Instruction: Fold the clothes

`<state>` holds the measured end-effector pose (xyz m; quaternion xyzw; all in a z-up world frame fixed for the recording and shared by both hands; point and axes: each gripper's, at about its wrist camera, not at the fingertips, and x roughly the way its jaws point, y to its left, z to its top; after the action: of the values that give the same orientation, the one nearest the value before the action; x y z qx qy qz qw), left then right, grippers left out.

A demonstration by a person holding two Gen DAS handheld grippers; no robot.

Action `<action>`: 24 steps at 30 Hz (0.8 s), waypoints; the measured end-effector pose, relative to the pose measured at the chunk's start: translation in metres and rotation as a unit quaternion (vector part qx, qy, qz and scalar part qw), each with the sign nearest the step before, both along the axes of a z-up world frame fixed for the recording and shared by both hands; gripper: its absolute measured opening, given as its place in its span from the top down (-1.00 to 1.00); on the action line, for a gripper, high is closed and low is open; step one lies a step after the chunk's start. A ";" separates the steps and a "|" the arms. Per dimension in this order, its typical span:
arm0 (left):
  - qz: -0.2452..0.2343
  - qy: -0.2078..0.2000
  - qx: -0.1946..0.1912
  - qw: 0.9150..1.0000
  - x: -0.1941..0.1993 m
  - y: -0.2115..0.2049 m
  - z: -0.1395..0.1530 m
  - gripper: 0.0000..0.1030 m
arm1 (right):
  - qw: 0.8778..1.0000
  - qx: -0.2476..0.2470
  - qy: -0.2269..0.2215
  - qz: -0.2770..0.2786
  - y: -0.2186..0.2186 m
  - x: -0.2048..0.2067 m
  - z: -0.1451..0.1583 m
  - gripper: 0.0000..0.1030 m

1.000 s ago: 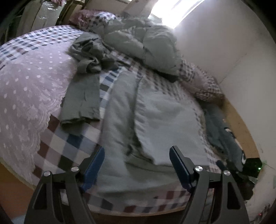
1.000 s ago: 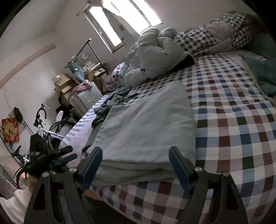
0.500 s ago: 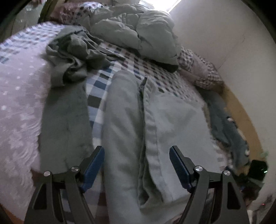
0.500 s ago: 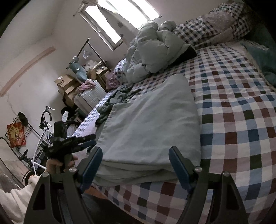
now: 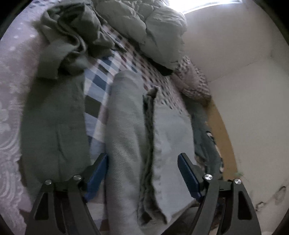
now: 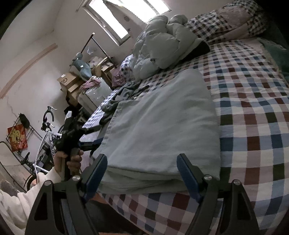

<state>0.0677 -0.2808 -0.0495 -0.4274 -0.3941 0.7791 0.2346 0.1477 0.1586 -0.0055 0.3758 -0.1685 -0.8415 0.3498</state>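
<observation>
Folded garment (image 6: 162, 130) lies on bed (image 6: 252, 112), crumpled clothes (image 6: 122, 95) behind it.

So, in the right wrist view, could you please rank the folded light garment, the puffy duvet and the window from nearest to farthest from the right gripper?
1. Folded light garment: on the checked bed, its near edge just ahead of the right gripper.
2. Puffy duvet: bunched further up the bed.
3. Window: on the far wall, top centre.

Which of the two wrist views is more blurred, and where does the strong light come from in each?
Left wrist view: the folded pale garment and green garment are smeared by motion blur, and the window at the top glares white. Right wrist view: sharper; the window is overexposed and backlights the room, and the fisheye bends the checked bedsheet.
</observation>
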 end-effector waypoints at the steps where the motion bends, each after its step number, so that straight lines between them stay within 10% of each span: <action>1: -0.006 0.001 0.001 1.000 -0.002 0.001 -0.001 -0.62 | 1.000 0.001 0.001 0.005 -0.002 0.000 0.000 -0.61; 17: -0.047 -0.011 -0.105 0.993 -0.016 0.032 0.008 -0.65 | 0.998 0.047 -0.030 -0.030 0.034 -0.043 0.010 -0.61; 24: -0.042 -0.006 -0.077 0.996 -0.030 0.030 0.005 -0.65 | 0.995 0.025 -0.101 0.010 0.051 -0.093 -0.018 -0.61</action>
<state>0.0377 -0.2510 -0.0444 -0.4651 -0.3159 0.7942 0.2304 0.0543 0.2096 -0.0230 0.4692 -0.1778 -0.7997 0.3297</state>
